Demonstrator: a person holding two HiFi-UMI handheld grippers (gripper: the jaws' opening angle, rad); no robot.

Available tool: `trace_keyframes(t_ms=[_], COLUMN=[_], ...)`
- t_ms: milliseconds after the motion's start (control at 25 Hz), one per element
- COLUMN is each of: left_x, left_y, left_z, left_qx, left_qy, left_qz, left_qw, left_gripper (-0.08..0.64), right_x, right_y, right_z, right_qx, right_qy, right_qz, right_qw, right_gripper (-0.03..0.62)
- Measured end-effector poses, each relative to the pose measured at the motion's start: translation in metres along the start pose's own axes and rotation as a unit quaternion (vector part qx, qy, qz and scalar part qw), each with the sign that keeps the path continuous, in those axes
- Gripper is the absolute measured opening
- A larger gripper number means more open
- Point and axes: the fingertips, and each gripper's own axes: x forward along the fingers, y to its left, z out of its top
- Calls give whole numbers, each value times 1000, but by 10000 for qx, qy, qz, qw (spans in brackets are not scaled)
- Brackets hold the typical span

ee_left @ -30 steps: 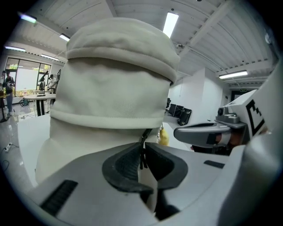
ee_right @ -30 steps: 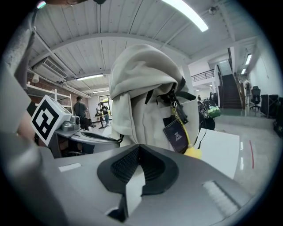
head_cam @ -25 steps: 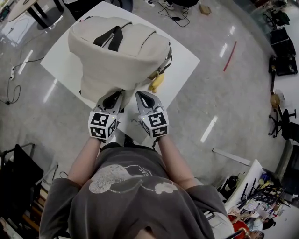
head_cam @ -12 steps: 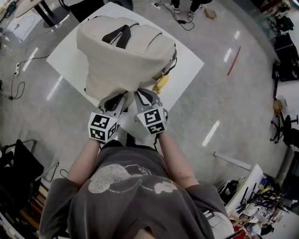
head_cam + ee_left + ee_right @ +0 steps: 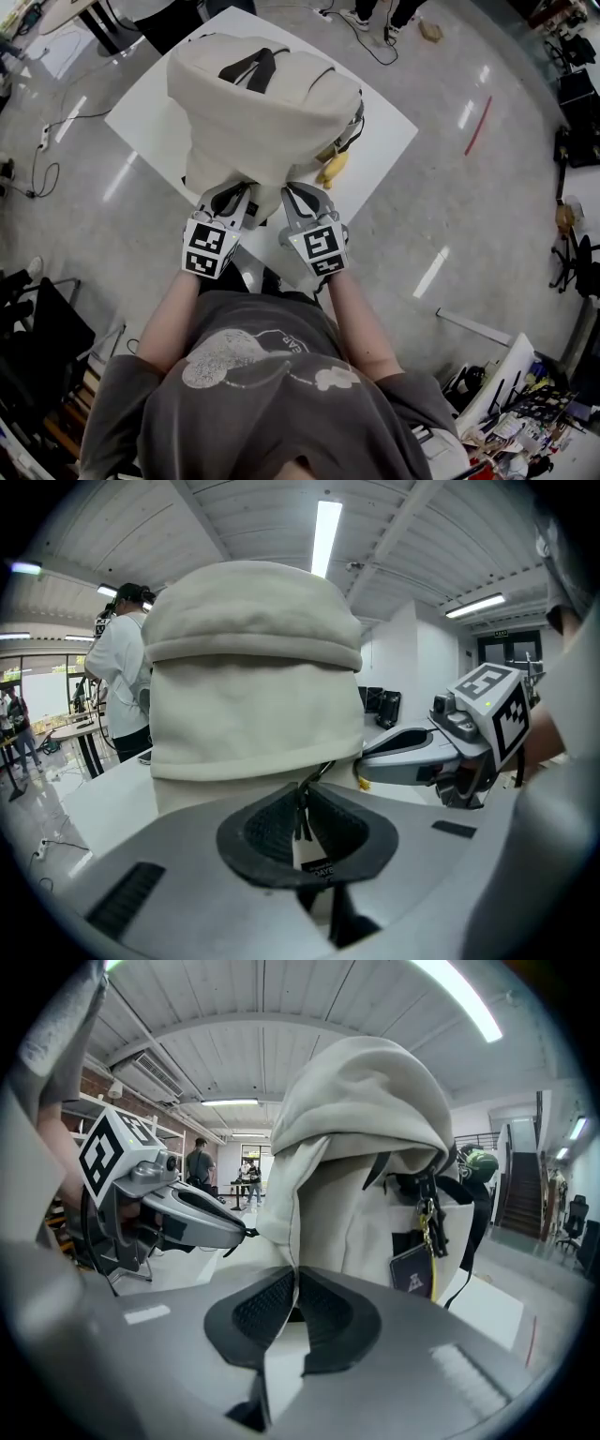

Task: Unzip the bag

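A cream backpack (image 5: 262, 103) with black straps stands on a white table (image 5: 141, 117). Both grippers meet its near bottom edge, side by side. My left gripper (image 5: 228, 192) is shut on a thin black zipper pull (image 5: 302, 810), which runs from the bag's lower seam (image 5: 323, 772) down between the pads. My right gripper (image 5: 292, 190) is closing, and a fold of the bag's cream fabric (image 5: 289, 1241) drops between its pads, which press on it. In the right gripper view the left gripper (image 5: 246, 1234) tip lies just left of that fold.
A yellow banana (image 5: 331, 169) lies on the table beside the bag's right side. A dark tag on a yellow clip (image 5: 413, 1270) hangs from the bag's strap. The table's near corner is right under the grippers. People stand in the background on the left (image 5: 117, 667).
Both grippers stay at the bag's near edge. The right gripper has shifted a little right and straightened, after leaning towards the left one half a second ago.
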Motion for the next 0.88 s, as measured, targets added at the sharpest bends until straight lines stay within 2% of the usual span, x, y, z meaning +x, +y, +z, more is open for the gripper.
trace_keyframes(t_ms=[360,600,880], left_x=[13,19,7], left_y=[29,80,162], left_z=[-7,-16,-29], left_qx=[-66,-39,-123], left_qy=[88,206,283], left_qz=[-399,-401,-116], left_qw=[9991,9990,9995], left_gripper=[40,41,41], right_x=[0,5,6], right_y=[-7,-19,-25], right_z=[0,-9,-12], right_qx=[215,538,633], right_qy=[32,215,429], right_qz=[-496,-988,-1537], right_qw=[9985,9934,9852], right_gripper=[17,18,18])
